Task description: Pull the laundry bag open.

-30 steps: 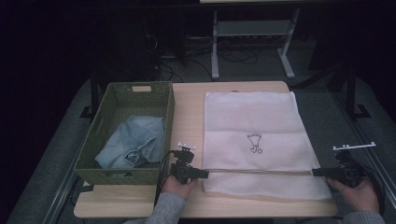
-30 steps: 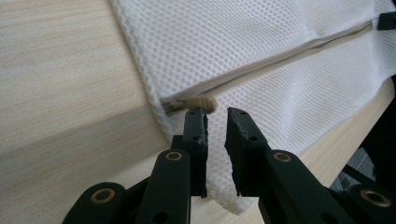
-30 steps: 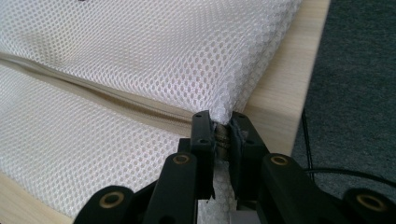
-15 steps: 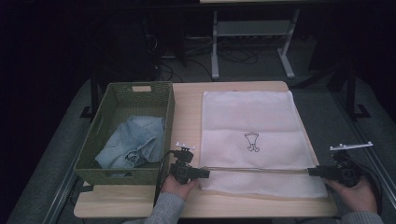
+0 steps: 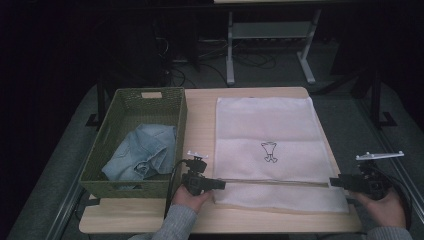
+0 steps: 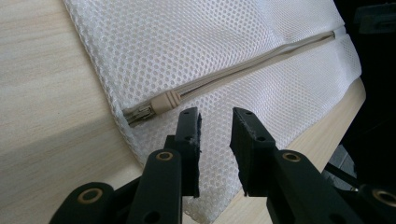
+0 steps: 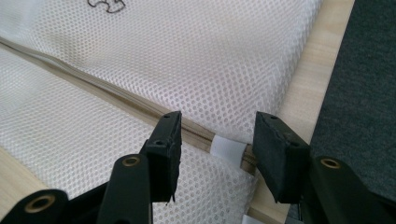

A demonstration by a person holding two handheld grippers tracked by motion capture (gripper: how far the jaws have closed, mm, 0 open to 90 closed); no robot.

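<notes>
With both the left hand-held gripper [image 6: 215, 121] and right hand-held gripper [image 7: 215, 135] just opened, jaws apart, the mesh laundry bag [image 5: 265, 125] near the desk's front edge lies unheld, so its zipper pull [image 6: 166, 100] may slip when next gripped.

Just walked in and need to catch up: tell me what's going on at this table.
A person works a white mesh laundry bag lying flat on the wooden table, a gripper in each hand. The left gripper sits at the zipper pull on the bag's left edge; the right gripper is at the zipper's other end. Both have just been opening, and neither clamps anything. Denim clothing lies in the green basket beside the bag.
</notes>
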